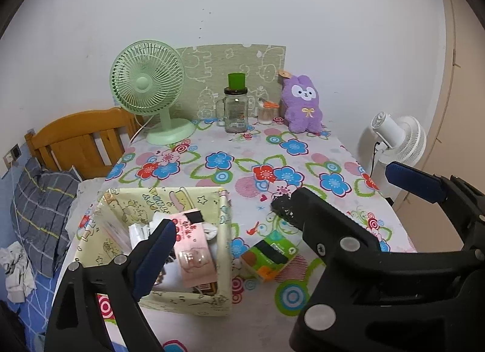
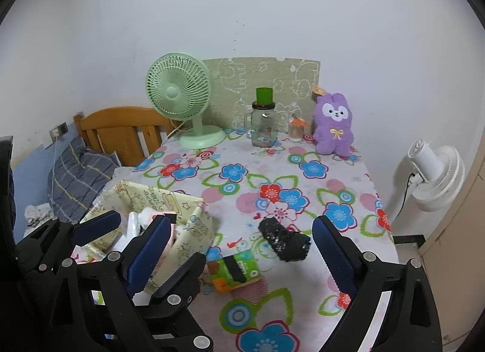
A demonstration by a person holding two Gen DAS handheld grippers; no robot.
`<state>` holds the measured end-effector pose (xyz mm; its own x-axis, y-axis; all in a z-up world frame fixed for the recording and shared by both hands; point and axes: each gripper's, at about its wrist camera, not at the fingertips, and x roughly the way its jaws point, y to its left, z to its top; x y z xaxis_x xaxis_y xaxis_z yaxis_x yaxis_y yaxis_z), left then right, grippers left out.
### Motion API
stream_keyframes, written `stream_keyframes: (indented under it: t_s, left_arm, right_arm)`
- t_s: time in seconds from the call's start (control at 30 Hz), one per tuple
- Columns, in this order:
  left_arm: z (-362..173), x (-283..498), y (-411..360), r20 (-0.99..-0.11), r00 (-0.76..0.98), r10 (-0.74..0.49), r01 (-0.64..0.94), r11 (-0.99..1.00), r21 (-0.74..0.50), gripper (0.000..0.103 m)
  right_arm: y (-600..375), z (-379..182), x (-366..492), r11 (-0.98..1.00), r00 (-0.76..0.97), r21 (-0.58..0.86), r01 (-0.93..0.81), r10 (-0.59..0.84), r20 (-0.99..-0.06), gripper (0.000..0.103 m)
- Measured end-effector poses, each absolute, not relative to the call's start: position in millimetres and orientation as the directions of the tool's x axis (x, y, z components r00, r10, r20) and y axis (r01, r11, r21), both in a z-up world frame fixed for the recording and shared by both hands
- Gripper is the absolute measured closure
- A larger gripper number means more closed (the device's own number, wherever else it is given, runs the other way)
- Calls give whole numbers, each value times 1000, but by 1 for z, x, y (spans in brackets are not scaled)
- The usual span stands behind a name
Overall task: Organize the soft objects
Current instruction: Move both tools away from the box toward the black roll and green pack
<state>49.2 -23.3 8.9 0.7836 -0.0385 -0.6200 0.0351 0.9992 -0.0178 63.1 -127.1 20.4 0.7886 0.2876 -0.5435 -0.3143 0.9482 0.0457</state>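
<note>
Left wrist view:
- left gripper (image 1: pixel 230 230): jaws spread wide, nothing between the pads; it sits above the near edge of the table (image 1: pixel 303 152).
- bin (image 1: pixel 224 230): yellow fabric box under the left finger, already holding packets and white cloth.
- black roll (image 1: pixel 280 208): a dark soft bundle on the cloth, mostly hidden behind the right gripper (image 1: pixel 342 197), which crosses this view.
- green pack (image 1: pixel 269 256): lies flat just right of the bin, between the two fingers.

Right wrist view:
- right gripper (image 2: pixel 239 230): open wide, empty.
- black roll (image 2: pixel 283 241): just ahead, between the fingers, nearer the right one; its long axis runs from upper left to lower right, slanted across the jaw line.
- nearer hand: the right, by my reading; the left hangs over the bin (image 2: pixel 194 224).
- green pack (image 2: pixel 236 270): beside the bin, closer to the camera than the roll.
- plush (image 2: pixel 333 124): purple, upright at the far edge, well apart from both grippers.
</note>
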Motion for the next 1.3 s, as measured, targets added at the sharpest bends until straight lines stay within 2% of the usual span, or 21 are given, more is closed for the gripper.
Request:
stream_keyframes:
  t_s: [0.27, 1.3]
  left_arm:
    - [4, 53, -40, -623, 781, -35, 24, 999, -26, 3]
    - [-61, 103, -95, -728, 683, -60, 17, 998, -66, 3]
  right_arm:
    - [-145, 17, 67, 951, 796, 36, -308, 278, -538, 6]
    - [-200, -47, 115, 965, 758, 65, -255, 242, -605, 6]
